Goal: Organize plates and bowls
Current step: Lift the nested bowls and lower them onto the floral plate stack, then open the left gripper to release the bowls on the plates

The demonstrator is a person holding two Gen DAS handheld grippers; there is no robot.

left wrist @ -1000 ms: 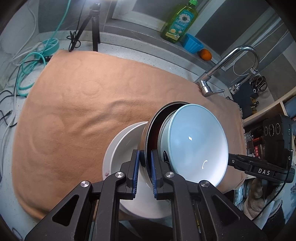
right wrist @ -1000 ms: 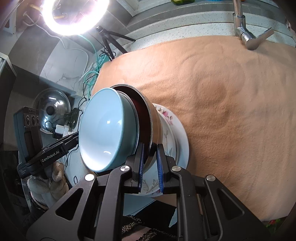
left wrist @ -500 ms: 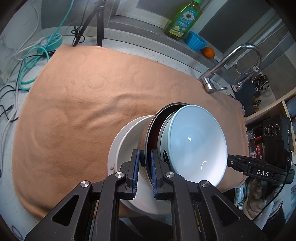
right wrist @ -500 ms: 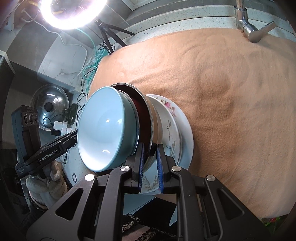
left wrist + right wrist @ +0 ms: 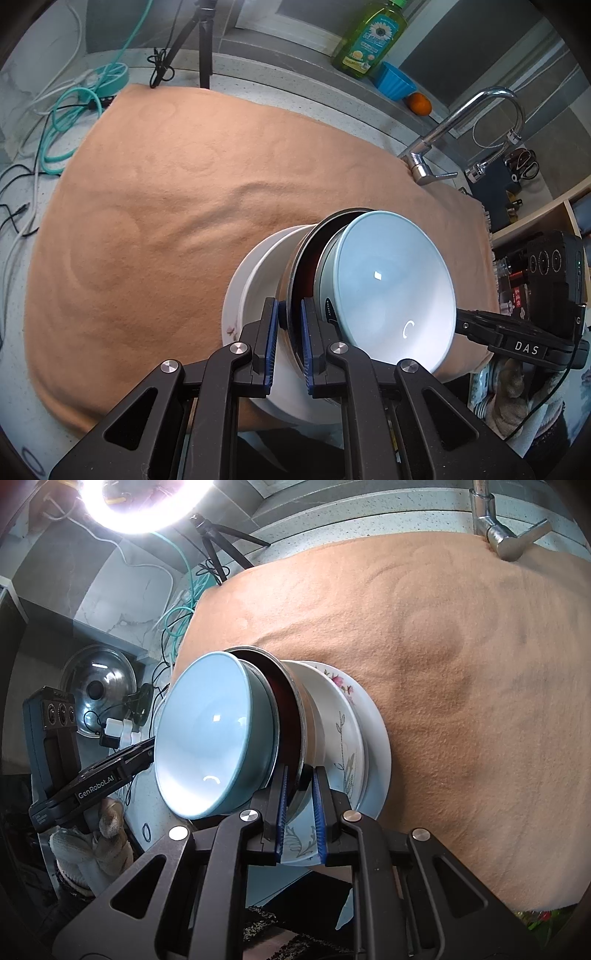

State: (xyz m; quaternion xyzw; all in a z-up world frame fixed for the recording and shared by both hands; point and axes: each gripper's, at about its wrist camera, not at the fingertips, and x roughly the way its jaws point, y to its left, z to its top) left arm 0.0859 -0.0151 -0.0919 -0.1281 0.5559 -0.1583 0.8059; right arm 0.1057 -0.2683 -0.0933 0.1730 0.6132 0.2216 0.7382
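While both grippers clamp opposite sides of one rim, the stack has drawn away from the bare cloth and now sits lower and further right in the left wrist view than a second ago, with more cloth showing above it.

Item 1, left gripper (image 5: 287, 332): jaws narrow, blue pads pinched on the rim of the metal bowl (image 5: 301, 258); lower centre of the left view.

Item 2, right gripper (image 5: 298, 812): jaws narrow, pads closed on the same metal bowl (image 5: 291, 716) from the other side; lower centre of the right view.

Item 3, light blue bowl (image 5: 207, 734): nested in the metal bowl, mouth tipped toward the left of the right view.

Item 4, floral plate (image 5: 343, 738): tilted behind the metal bowl, on a larger white plate (image 5: 380, 760). Whether the plates are carried with the bowls or merely lean against them cannot be told.

Item 5, orange cloth (image 5: 166, 206): covers the counter; ring-shaped dents in its nap.

Item 6, faucet (image 5: 480, 122): upper right of the left view, well apart from the stack.

Assessment: dishes appear gathered into one nested pile and lifted as a unit at the cloth's near edge; the sorting seems largely done, with setting the pile down remaining. The tilt puts the blue bowl at risk of sliding out.
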